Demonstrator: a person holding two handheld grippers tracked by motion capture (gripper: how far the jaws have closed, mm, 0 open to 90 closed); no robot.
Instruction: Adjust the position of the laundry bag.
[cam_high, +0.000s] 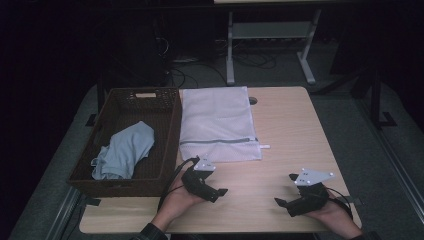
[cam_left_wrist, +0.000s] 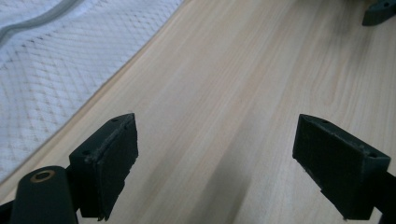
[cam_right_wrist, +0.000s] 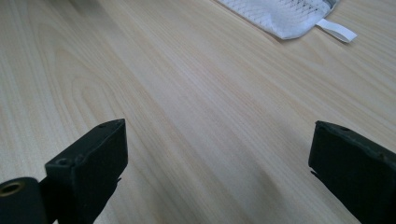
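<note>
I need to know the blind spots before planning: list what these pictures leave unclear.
- Light blue garment in the wicker basket, high view: crumpled, its type unreadable.
- Mesh laundry bag, left gripper view: cut off by the frame edges.
- Bag's zipper, high view: too small to tell open from closed.

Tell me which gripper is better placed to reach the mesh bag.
Left. The left gripper sits open just below the mesh bag; the right gripper, also open, lies farther off near the table's right corner.

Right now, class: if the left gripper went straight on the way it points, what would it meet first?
Probably the bare wooden table. The open left gripper tilts down at it, with the mesh laundry bag off to one side; depth is uncertain.
</note>
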